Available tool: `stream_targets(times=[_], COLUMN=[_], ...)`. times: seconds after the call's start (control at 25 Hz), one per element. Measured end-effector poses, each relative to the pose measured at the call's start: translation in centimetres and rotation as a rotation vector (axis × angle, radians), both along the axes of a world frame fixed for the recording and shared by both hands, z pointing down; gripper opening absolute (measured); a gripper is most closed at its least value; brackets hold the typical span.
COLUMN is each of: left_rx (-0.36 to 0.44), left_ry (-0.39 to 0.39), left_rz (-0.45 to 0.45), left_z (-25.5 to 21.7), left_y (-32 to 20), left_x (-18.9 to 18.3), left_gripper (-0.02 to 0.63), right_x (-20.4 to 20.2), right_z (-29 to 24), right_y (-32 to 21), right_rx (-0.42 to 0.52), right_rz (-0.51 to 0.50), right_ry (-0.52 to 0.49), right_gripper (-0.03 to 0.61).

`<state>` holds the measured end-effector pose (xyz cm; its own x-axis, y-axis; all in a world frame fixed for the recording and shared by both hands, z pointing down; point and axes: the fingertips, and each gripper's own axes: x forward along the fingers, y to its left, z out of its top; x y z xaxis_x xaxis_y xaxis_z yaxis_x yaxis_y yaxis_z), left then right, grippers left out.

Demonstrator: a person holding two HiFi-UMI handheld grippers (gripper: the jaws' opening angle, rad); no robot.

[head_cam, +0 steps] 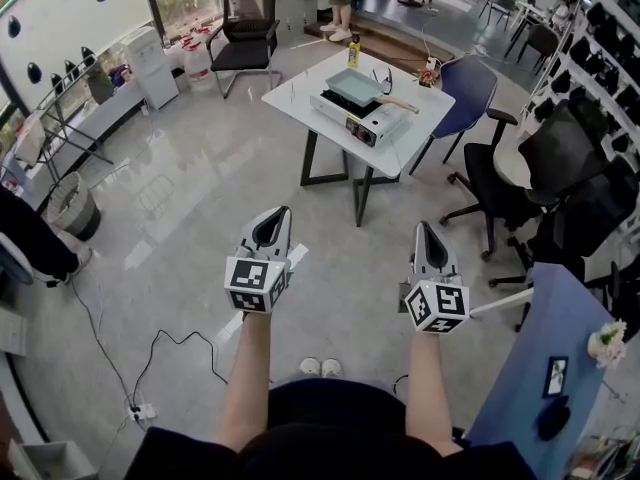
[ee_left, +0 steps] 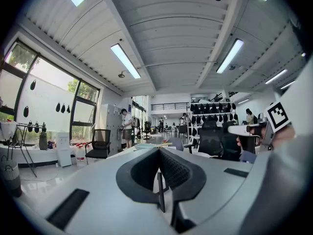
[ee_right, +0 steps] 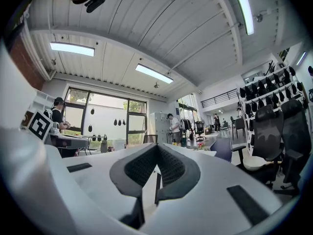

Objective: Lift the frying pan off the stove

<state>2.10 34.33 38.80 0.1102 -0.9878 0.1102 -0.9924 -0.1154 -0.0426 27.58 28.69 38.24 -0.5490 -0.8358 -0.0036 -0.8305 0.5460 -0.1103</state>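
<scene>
Far ahead in the head view stands a white table [head_cam: 300, 93]. On it is a white portable stove [head_cam: 365, 118], and on the stove sits a pale teal square frying pan [head_cam: 352, 88] with a wooden handle pointing right. My left gripper [head_cam: 284, 211] and right gripper [head_cam: 421, 226] hang over the floor, well short of the table and side by side. In the left gripper view the left gripper [ee_left: 159, 149] has its jaws together with nothing between them. The right gripper [ee_right: 157, 146] looks the same in the right gripper view.
A blue chair [head_cam: 470, 88] and black office chairs [head_cam: 560, 168] crowd the table's right side. Another black chair [head_cam: 245, 38] stands behind it. A yellow bottle [head_cam: 353, 51] is on the table. A cable and power strip [head_cam: 140, 408] lie on the floor at left, and a blue tabletop [head_cam: 535, 358] is at near right.
</scene>
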Motion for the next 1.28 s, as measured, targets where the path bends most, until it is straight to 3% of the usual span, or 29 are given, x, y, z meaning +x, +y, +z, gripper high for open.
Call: stream_targets(times=[0.6, 0.96, 1.28], left_rx=[-0.015, -0.028, -0.021], left_ry=[0.009, 0.018, 0.023], left_rz=[-0.007, -0.011, 0.0], left_z=[0.8, 1.6, 2.1], left_y=[0.3, 0.3, -0.3], left_x=[-1.1, -2.5, -4.3], left_gripper=[0.018, 0.018, 0.018], right_x=[-1.0, -2.5, -3.6], right_z=[0.0, -0.9, -0.1], right_y=[0.2, 0.3, -0.1], right_rx=[-0.007, 0.022, 0.023], right_rz=[-0.058, -0.122, -0.115], right_ry=[-0.048, -0.079, -0.084], right_gripper=[0.021, 0.19, 0.225])
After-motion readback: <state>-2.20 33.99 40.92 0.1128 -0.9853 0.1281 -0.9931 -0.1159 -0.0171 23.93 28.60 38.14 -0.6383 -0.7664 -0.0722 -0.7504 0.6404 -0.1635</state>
